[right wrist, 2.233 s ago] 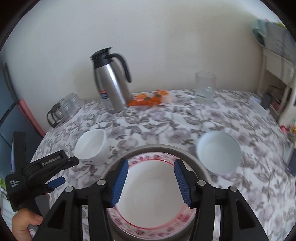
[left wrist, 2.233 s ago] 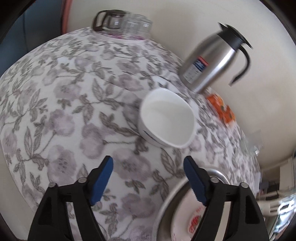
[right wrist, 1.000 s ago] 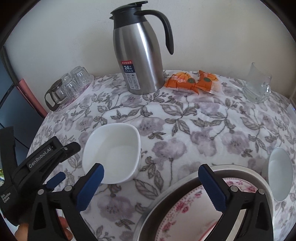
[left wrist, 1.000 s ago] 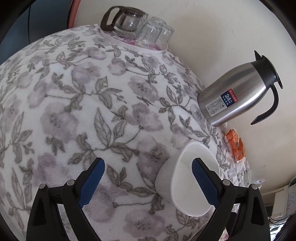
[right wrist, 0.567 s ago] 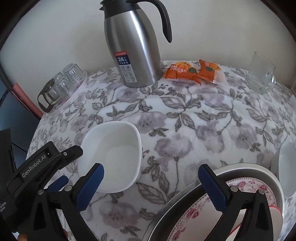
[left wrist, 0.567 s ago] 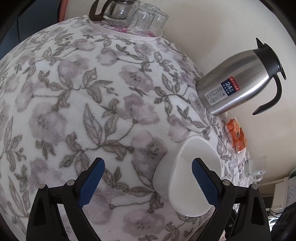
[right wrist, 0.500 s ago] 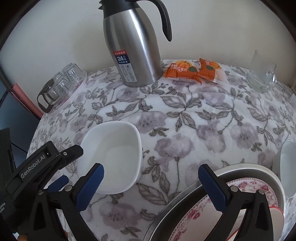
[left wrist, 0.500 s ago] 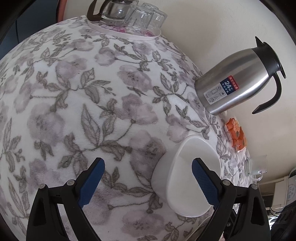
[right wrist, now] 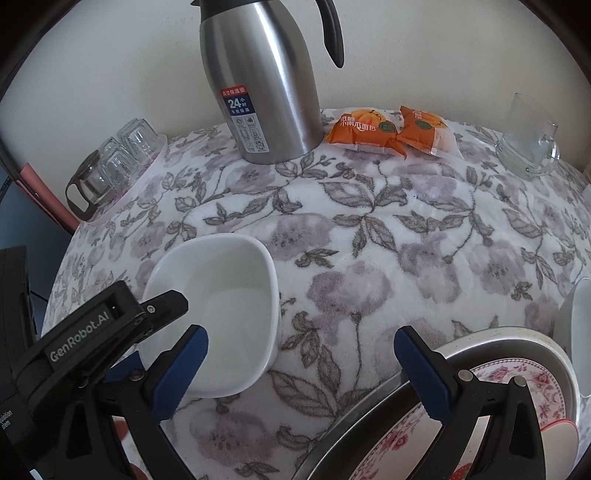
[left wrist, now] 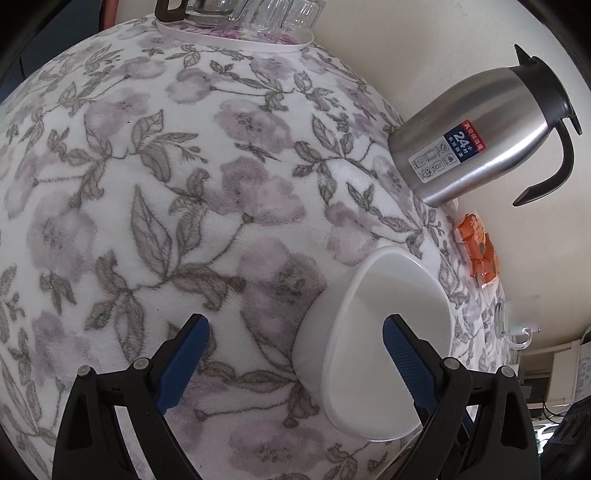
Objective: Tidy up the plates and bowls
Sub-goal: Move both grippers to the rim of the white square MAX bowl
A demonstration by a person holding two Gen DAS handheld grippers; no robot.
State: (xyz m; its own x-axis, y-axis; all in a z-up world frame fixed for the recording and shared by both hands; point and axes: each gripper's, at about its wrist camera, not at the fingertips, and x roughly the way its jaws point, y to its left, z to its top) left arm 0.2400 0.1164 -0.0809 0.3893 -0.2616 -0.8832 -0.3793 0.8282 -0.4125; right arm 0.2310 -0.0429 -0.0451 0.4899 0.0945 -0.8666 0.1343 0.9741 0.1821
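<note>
A white square-ish bowl (left wrist: 380,332) (right wrist: 221,295) stands empty on the flowered tablecloth. My left gripper (left wrist: 293,350) is open and straddles its near wall: the right finger hangs over the bowl's inside, the left finger is outside over the cloth. In the right wrist view one of its black fingers (right wrist: 166,302) reaches over the bowl's left rim. My right gripper (right wrist: 301,362) is open and empty, just right of the bowl. A red-flowered plate (right wrist: 517,384) lies in a metal dish (right wrist: 480,339) at lower right. A second white bowl (right wrist: 576,325) shows at the right edge.
A steel thermos jug (right wrist: 258,74) (left wrist: 476,136) stands at the back by the wall. Upturned glasses on a tray (right wrist: 114,166) (left wrist: 240,14) sit at the far left. Orange snack packs (right wrist: 369,129) and a glass mug (right wrist: 524,147) lie at the back right.
Both grippers have opened wider and moved closer to the white square bowl. The left gripper's right finger now stands over the bowl's inside.
</note>
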